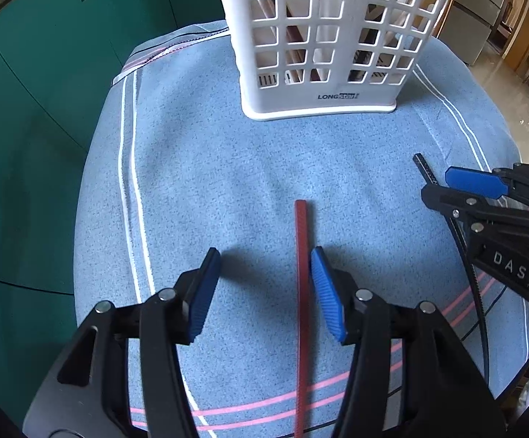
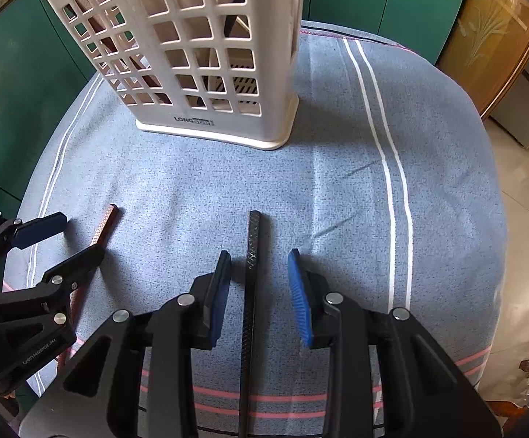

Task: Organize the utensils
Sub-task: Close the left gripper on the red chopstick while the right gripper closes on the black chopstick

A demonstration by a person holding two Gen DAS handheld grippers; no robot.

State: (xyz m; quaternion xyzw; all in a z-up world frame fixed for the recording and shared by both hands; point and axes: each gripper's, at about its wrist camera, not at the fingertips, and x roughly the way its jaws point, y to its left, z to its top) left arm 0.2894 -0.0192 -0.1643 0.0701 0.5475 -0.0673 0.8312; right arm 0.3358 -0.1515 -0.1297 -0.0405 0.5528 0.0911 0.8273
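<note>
On the tabletop [image 1: 228, 182], at 6 o'clock from the basket [image 1: 323, 36], both jaws stand released, left around the red stick [image 1: 302, 255], right around the black stick [image 2: 253, 255]; next move: clench, lift into basket

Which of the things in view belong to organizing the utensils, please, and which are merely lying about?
Part of the job:
- red chopstick, lying between the left tool's open jaws
- black chopstick, lying between the right tool's open jaws
- white utensil basket, already holding several sticks

Just there:
- blue striped cloth under everything
- green cabinets behind
</note>
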